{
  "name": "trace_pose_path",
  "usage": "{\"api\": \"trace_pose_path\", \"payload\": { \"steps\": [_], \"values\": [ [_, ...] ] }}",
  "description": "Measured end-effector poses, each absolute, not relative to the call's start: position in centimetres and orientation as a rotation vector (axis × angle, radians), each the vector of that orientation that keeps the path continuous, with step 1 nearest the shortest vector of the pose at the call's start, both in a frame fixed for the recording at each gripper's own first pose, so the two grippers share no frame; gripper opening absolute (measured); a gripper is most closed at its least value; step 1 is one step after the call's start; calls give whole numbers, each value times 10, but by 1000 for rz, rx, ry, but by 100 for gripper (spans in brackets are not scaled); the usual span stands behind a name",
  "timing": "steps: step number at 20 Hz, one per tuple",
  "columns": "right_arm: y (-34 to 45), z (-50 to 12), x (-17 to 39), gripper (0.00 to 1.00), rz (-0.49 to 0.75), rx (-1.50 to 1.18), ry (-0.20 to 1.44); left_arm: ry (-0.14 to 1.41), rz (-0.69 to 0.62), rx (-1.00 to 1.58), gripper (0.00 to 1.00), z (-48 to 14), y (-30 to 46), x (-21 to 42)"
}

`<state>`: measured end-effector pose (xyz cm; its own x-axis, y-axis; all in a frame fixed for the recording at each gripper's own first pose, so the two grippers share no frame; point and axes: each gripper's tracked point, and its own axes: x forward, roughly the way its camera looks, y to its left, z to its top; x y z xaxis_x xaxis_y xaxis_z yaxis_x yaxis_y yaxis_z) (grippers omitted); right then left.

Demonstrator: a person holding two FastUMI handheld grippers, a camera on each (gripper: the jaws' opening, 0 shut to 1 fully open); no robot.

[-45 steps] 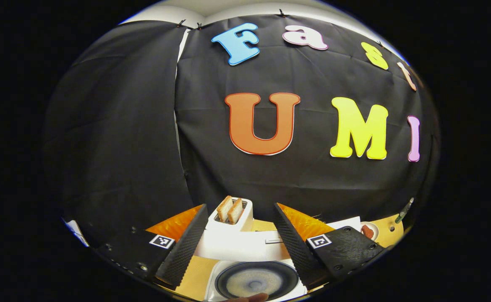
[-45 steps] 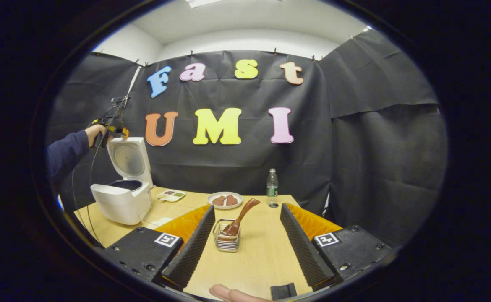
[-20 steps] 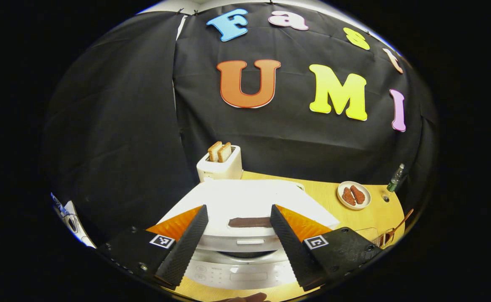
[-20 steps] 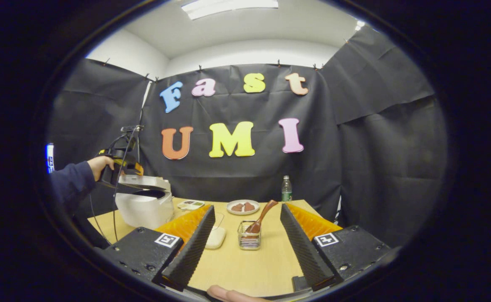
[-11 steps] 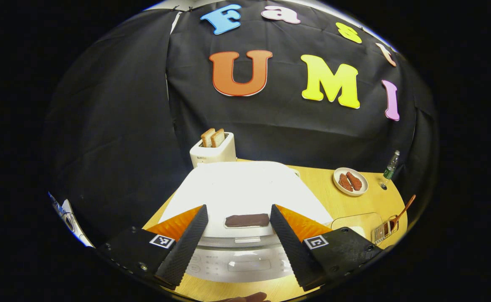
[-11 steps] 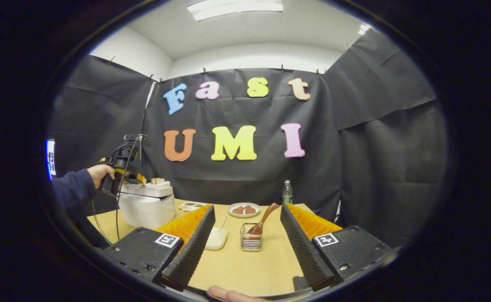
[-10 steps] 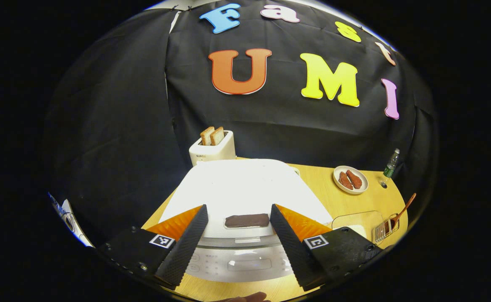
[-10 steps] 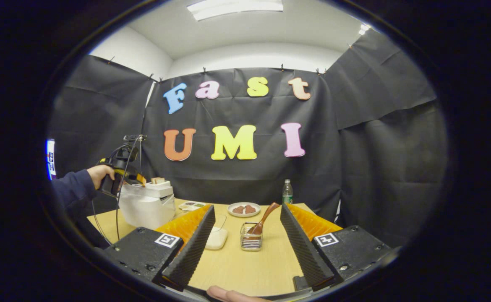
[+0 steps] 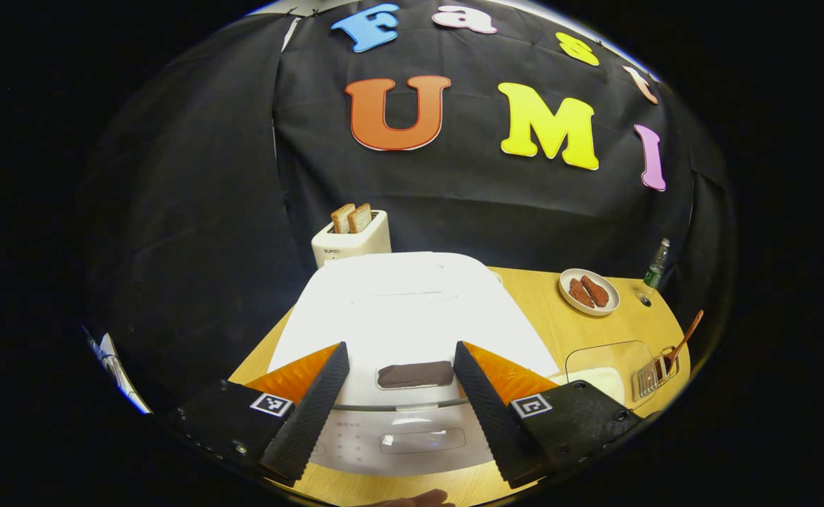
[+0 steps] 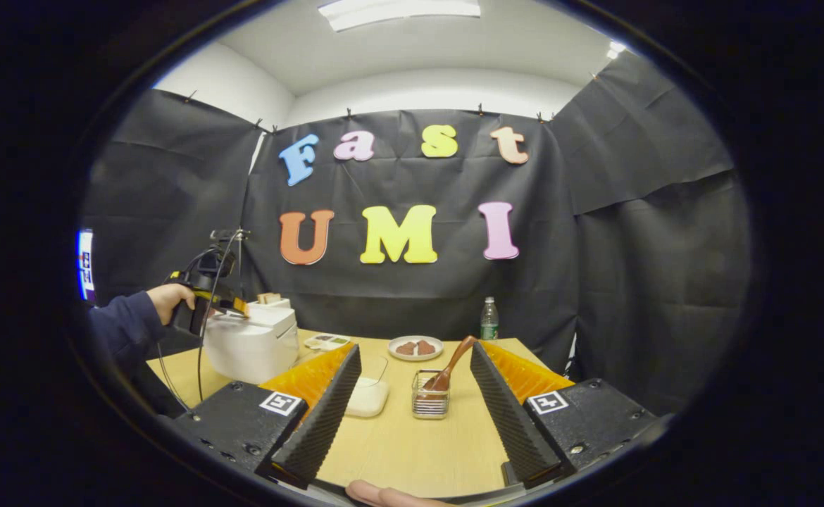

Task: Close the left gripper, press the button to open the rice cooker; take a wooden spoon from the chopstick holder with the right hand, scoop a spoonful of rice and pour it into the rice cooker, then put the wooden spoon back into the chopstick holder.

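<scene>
The white rice cooker [image 9: 412, 303] stands with its lid down; a dark button [image 9: 415, 374] sits at the lid's front edge. My left gripper [image 9: 399, 352] is open just above that front edge, with the button between its fingers and untouched. In the right gripper view the cooker [image 10: 253, 345] is at the far left, with the left gripper [image 10: 225, 306] and a hand [image 10: 169, 296] over it. The wooden spoon [image 10: 454, 362] leans in the wire chopstick holder [image 10: 429, 405]. A clear container of rice [image 10: 368, 396] sits beside it. My right gripper [image 10: 415, 351] is open, short of the holder, holding nothing.
A toaster [image 9: 351, 239] with two bread slices stands behind the cooker. A plate of food [image 10: 415, 347], a water bottle [image 10: 489, 320] and a small tray [image 10: 326, 341] sit along the back of the wooden table [image 10: 398, 451]. The black cloth wall is close behind.
The cooker lid went from upright and open to fully down, and my left gripper came down with it. My right gripper drew back slightly from the holder, still open.
</scene>
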<state>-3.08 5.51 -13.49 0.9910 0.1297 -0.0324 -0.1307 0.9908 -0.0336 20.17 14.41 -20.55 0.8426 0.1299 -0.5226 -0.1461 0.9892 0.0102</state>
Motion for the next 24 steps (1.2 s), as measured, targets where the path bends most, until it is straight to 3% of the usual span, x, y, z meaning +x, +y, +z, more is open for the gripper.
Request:
{"api": "trace_pose_path", "payload": {
  "steps": [19,24],
  "values": [
    [51,-134,-23,100,115,-52,43,457,176,-30,97,-201,146,202],
    [43,-122,-7,100,86,-48,32,393,163,-56,95,-174,145,193]
  ]
}}
